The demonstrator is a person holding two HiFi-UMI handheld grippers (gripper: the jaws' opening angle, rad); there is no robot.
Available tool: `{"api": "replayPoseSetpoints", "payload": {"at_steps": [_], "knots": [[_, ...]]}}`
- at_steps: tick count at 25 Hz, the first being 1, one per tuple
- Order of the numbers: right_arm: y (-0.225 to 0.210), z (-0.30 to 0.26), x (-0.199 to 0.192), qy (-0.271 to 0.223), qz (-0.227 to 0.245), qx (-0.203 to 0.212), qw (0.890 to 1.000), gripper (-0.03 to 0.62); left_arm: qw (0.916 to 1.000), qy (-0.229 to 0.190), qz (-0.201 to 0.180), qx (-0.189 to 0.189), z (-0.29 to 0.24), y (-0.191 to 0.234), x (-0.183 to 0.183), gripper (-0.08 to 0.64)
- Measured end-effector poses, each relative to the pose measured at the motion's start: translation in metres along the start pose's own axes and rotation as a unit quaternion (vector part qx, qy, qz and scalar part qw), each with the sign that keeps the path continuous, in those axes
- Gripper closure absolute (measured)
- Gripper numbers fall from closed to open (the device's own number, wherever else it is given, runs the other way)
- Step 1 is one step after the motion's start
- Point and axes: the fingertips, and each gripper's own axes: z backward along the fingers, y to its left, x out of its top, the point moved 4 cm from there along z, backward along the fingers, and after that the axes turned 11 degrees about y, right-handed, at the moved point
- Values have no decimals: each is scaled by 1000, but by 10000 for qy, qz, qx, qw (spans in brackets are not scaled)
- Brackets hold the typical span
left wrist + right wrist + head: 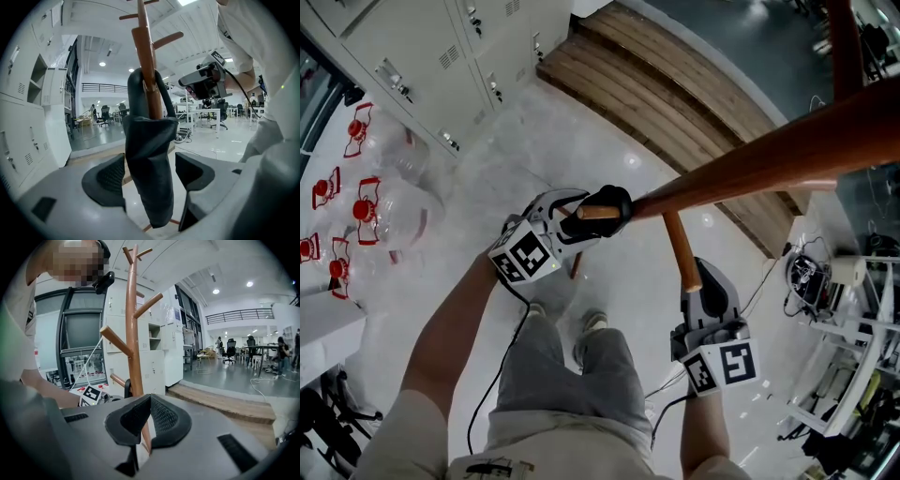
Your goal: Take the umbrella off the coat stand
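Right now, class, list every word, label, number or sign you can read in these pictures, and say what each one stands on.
No text can be read in any view.
Cubes on the left gripper and right gripper: black-and-white square patterns, not words.
Lockers: any tags are too small to read.
Red-capped bottles: any label is too blurred to read.
Umbrella and coat stand: no print.
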Motion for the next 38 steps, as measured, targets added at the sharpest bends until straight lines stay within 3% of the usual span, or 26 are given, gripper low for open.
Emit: {"api": "replayPoseSetpoints", "payload": {"at_steps": [9, 19, 38], "knots": [[-6, -9, -10, 53, -11, -3, 10000, 586, 9990, -450, 39, -69, -19, 5, 9, 242], [-6, -5, -2, -99, -31, -5, 9999, 586, 9991, -320, 266, -85, -12, 7, 7, 298], [7, 33, 43, -307, -10, -2, 9995, 586, 9966, -111, 729, 365, 51, 7, 11, 307]]}}
